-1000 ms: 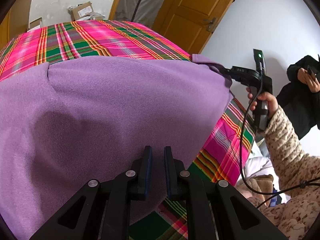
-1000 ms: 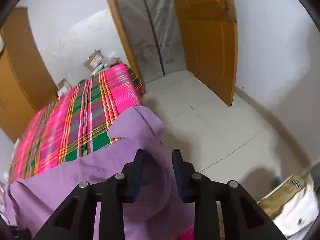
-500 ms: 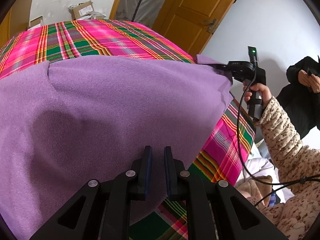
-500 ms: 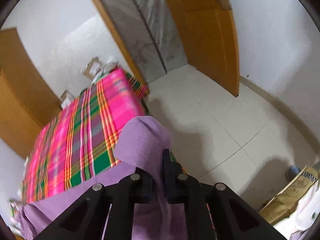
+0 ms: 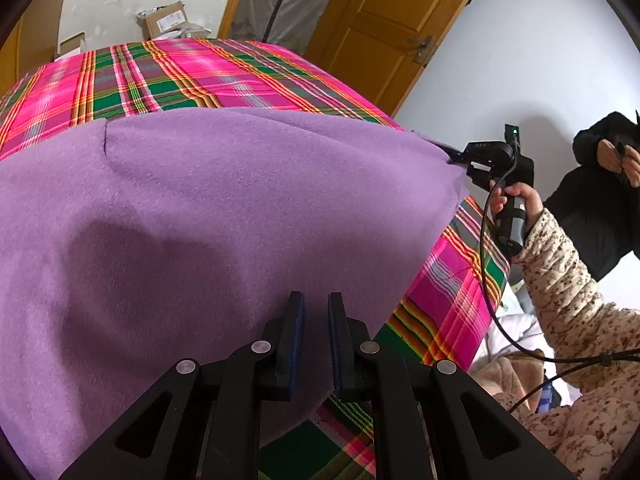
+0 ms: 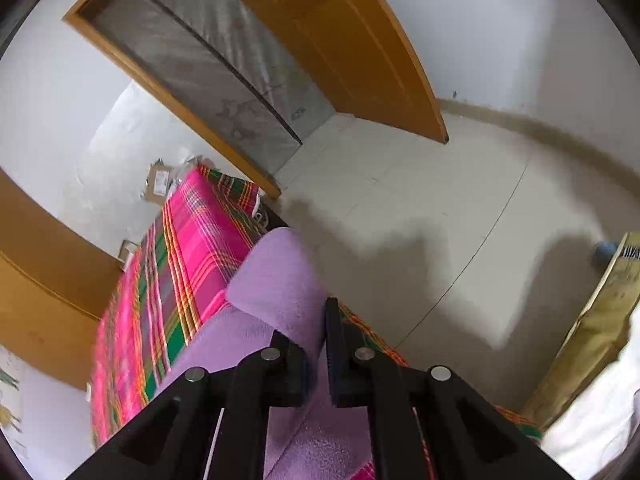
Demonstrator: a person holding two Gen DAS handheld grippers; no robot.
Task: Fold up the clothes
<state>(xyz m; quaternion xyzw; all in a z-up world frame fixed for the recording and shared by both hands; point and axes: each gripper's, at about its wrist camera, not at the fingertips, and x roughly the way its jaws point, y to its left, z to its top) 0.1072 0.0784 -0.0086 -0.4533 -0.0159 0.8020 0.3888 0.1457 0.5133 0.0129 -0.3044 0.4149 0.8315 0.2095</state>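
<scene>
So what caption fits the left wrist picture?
Both grippers pinch a purple cloth over a plaid bed.

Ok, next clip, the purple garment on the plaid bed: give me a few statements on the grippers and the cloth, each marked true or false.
1. The right gripper is shut on a corner of the purple garment. True.
2. The left gripper is wide open above bare floor. False: its fingers stand close together at the garment's near edge.
3. The garment lies over a plaid bedcover. True.
4. The garment is already folded into a small square. False: it is spread broadly, one corner pulled out taut.
5. A hand grips the right gripper's handle. True.
</scene>
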